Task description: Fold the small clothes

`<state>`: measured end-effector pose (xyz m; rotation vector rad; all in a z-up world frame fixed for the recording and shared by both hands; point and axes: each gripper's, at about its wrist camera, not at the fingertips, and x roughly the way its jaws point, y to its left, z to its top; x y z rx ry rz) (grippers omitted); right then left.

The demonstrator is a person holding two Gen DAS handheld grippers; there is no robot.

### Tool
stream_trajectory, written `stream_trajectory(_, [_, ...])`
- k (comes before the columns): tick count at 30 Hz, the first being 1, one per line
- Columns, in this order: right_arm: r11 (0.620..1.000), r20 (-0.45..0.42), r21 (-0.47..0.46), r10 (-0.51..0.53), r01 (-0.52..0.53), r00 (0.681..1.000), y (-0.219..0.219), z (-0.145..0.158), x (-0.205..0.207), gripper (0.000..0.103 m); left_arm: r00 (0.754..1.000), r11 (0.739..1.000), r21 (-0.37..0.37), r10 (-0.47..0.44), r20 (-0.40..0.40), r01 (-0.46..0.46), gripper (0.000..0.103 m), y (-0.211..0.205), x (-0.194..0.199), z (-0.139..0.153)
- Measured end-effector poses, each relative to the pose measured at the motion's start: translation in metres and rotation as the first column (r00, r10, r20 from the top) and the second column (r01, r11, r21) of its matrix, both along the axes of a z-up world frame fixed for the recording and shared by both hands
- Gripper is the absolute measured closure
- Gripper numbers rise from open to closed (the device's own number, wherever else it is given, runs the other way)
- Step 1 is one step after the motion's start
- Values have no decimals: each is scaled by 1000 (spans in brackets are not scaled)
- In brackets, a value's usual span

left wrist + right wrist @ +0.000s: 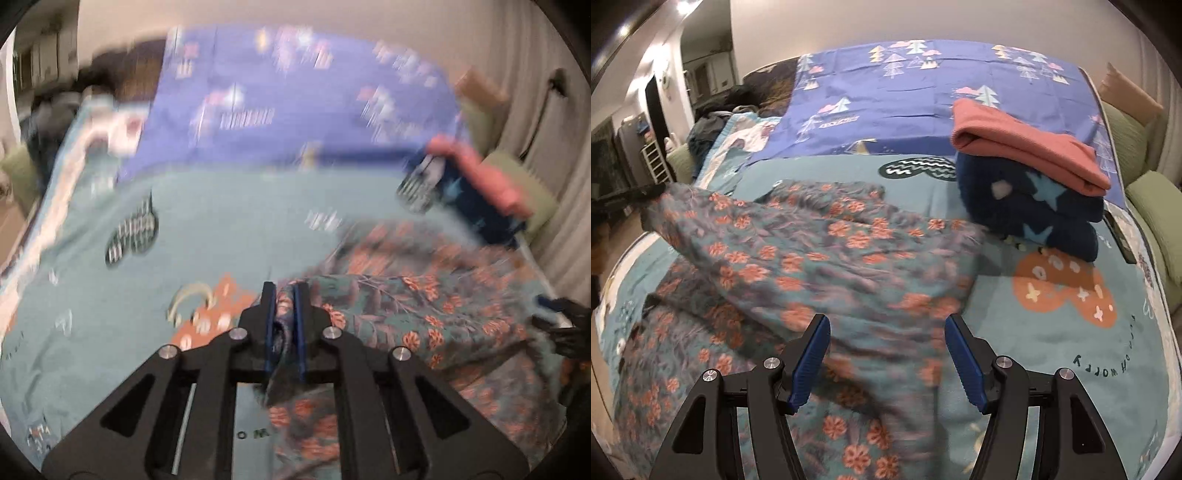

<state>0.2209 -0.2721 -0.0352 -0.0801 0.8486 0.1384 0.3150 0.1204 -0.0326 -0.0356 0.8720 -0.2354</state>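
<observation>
A teal garment with orange flowers (pixel 406 295) lies rumpled on the bed, and one edge is lifted off the surface. My left gripper (pixel 284 291) is shut on a bunched fold of that edge, and the cloth hangs down between the blue pads. The left wrist view is blurred. In the right wrist view the same floral garment (pixel 812 251) stretches up toward the left. My right gripper (pixel 886 328) hovers over its near part, jaws wide apart with nothing pinched.
A teal blanket (pixel 1071 350) with an orange heart covers the bed, and a purple tree-print sheet (pixel 905 96) lies behind it. At the back right a folded pink garment (pixel 1027 147) rests on a navy star-print one (pixel 1034 210). Green cushions (pixel 1152 206) line the right edge.
</observation>
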Motion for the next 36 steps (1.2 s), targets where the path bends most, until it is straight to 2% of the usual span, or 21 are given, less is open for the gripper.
stream_trajectory(1, [1000,-1,-12,4,-4,1000,1,-2,-1,37,998,1000,11,8,-55,-7,92,0,8,-18])
stream_trajectory(3, [999,-3,-44,23,-23,1000,5,-6,-6,37,996,999,41,3,-84,0,86,-3,7,-35])
stream_trajectory(5, [994,-2,-101,46,-46,999,10,-10,-12,37,997,998,67,-2,-73,7,71,-5,-1,-44])
stream_trajectory(8, [981,-2,-177,84,-83,996,20,-17,-16,37,999,996,84,-6,-53,10,55,-6,-16,-42])
stream_trajectory(13, [955,-12,-269,128,-126,992,34,-29,-19,37,999,997,78,6,-48,-2,44,1,-39,-38])
stream_trajectory(16, [943,-14,-300,147,-145,989,39,-34,-23,37,997,998,58,25,-70,-21,43,9,-46,-43])
stream_trajectory(17, [935,-6,-326,142,-136,990,41,-35,-23,40,996,998,51,31,-81,-27,43,12,-45,-47])
stream_trajectory(18, [926,10,-360,121,-109,993,40,-35,-23,56,996,999,44,34,-88,-31,43,14,-45,-50])
stream_trajectory(19, [926,14,-369,98,-86,995,38,-34,-22,86,995,999,33,37,-94,-34,43,16,-43,-53])
stream_trajectory(20, [941,5,-335,63,-58,998,30,-31,-19,95,995,999,19,34,-97,-33,43,17,-42,-55])
stream_trajectory(22, [970,22,-240,-31,35,999,7,-20,-16,95,995,1000,-15,24,-92,-26,43,16,-40,-57])
stream_trajectory(25, [976,23,-124,-176,178,984,-33,-8,-14,95,995,996,-91,-25,-97,16,43,11,-40,-54])
stream_trajectory(28, [983,-72,-11,-185,184,980,-58,-15,-15,92,991,987,-145,-84,-102,69,43,0,-46,-50])
stream_trajectory(30, [980,-100,-20,-197,196,975,-63,-22,-18,83,988,981,-167,-120,-95,103,43,-6,-52,-47])
stream_trajectory(32, [979,-90,-27,-205,203,975,-65,-23,-20,78,983,973,-176,-167,-82,151,43,-15,-58,-46])
stream_trajectory(36, [976,-69,-11,-218,218,973,-64,-18,-23,77,970,972,-96,-223,-99,214,43,-38,-61,-55])
